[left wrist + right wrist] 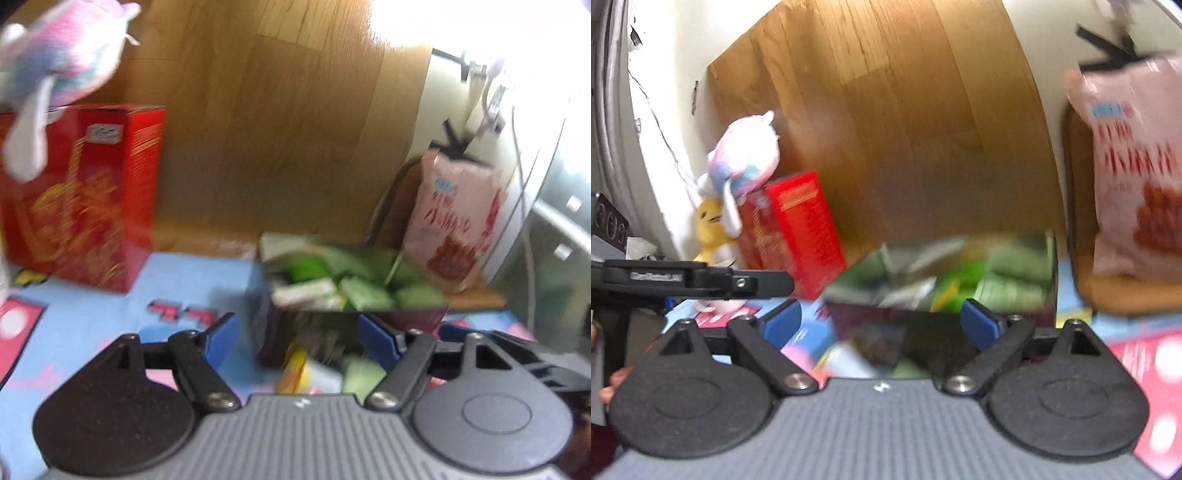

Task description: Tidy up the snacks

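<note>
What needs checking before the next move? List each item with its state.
1. Left gripper jaws apart, holding nothing: ok.
2. Right gripper jaws apart, holding nothing: ok.
3. Snack box open on top, green packets inside: ok.
4. Loose packets lying in front of the box, still to be put away: not ok.
5. Sharp view of a target packet: not ok, both views are blurred.
6. Room left in the box: cannot tell.

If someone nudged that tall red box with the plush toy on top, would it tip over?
Probably fairly easily. The red box stands upright, taller than it is wide, so a high push could topple it. The plush toy resting on its top looks soft and would likely tumble off first.
</note>
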A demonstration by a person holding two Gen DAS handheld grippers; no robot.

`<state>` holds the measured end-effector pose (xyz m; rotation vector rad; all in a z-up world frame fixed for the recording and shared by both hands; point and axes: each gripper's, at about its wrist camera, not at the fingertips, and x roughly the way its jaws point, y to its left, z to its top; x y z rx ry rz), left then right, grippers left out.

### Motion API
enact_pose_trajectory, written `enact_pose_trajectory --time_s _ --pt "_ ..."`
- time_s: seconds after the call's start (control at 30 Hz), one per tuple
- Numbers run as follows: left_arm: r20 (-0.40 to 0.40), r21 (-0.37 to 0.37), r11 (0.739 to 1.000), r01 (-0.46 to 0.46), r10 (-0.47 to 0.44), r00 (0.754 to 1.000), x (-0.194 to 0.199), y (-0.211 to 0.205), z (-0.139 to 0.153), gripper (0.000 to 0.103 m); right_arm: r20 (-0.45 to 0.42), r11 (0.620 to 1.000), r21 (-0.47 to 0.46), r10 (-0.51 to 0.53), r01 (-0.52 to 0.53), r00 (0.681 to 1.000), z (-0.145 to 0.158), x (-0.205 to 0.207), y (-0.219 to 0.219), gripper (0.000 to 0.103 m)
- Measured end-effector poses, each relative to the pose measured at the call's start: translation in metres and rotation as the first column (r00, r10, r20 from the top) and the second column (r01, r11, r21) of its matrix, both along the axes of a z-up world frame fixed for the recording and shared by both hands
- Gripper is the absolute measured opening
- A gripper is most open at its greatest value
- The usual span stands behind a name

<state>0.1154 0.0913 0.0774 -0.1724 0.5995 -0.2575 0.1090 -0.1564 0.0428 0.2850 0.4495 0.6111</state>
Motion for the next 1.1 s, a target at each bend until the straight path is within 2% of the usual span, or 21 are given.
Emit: enact_pose_trajectory --time_s 0.07,0.13,0.27,0.4,0.53,0.77,0.93,1.1 --pt "-0.008 0.052 0.998 -0.042 0.042 0.999 -0.016 -0.008 -0.011 0.073 -0.044 1.000 0.011 -0.020 0.020 0.999 -0.011 -0.017 -0.003 0.095" --pt "-0.030 0.071 0.995 -0.073 0.075 0.997 -0.032 -0.015 -0.024 0.073 -0.089 0.998 0.015 -0.059 0.060 0.994 -0.019 -0.031 -0.002 0.095" --pt "-0.017 0.112 0.986 -0.127 0.130 0.991 -0.060 -0.023 -0.045 0.074 -0.226 0.989 -0.025 -0.147 0.145 0.963 -0.025 -0.045 0.007 0.095" --pt "-0.048 0.101 0.975 -0.197 0.202 0.978 -0.072 -0.014 -0.061 0.074 -0.303 0.977 -0.048 -0.212 0.208 0.929 -0.030 -0.067 0.010 0.095" --pt "-0.054 0.093 0.955 -0.280 0.286 0.957 -0.081 -0.001 -0.068 0.074 -0.306 0.964 -0.130 -0.260 0.231 0.916 -0.029 -0.084 0.020 0.095" --pt "-0.007 0.129 0.928 -0.349 0.352 0.936 -0.089 -0.001 -0.069 0.074 -0.269 0.953 -0.186 -0.283 0.239 0.921 -0.027 -0.106 0.025 0.095" --pt "0.015 0.166 0.921 -0.353 0.355 0.935 -0.093 -0.010 -0.069 0.074 -0.232 0.944 -0.208 -0.301 0.255 0.925 -0.024 -0.118 0.021 0.095" --pt "0.010 0.181 0.927 -0.327 0.331 0.944 -0.094 -0.024 -0.069 0.074 -0.231 0.924 -0.198 -0.367 0.326 0.901 -0.026 -0.123 -0.003 0.095"
